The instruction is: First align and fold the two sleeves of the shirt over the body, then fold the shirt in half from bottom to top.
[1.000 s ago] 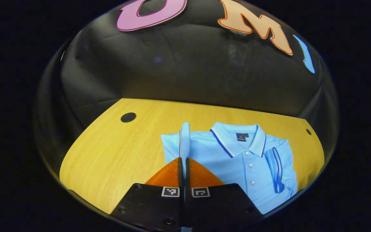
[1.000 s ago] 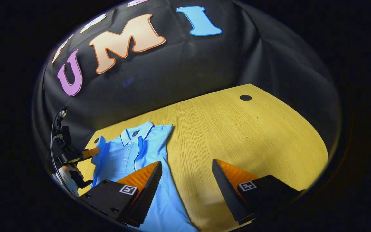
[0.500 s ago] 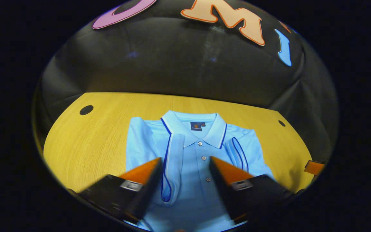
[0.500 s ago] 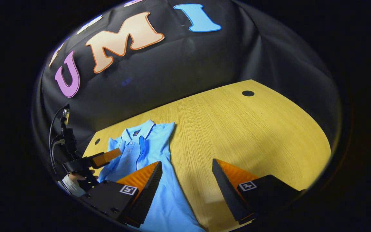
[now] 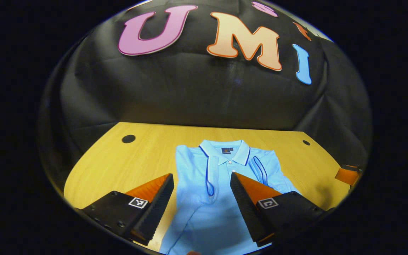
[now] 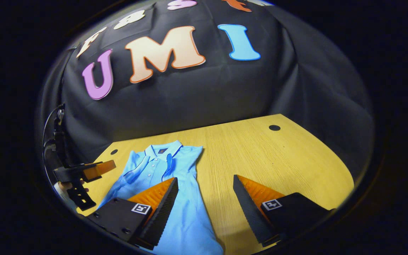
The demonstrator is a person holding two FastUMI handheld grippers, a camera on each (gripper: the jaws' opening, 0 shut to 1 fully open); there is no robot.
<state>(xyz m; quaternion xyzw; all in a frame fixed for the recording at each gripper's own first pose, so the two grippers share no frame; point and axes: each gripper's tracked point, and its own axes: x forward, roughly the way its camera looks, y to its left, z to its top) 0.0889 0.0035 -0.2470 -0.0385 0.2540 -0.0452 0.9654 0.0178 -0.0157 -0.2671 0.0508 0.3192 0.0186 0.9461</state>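
Across the lower middle of the left gripper view, the blue shirt [image 5: 221, 184] lies flat on the yellow table [image 5: 119, 163], both sleeves folded over its body. The left gripper [image 5: 201, 198] hangs above it, jaws spread and empty. At the bottom of the right gripper view, the right gripper [image 6: 204, 205] is likewise spread and empty, and a hand [image 6: 64, 187] shows at lower left.

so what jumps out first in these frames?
The light blue polo shirt, lying flat on the yellow wooden table with both sleeves folded over its body. In the left gripper view the left gripper hangs open above the shirt; the right gripper is open too, over the shirt's edge and bare table.
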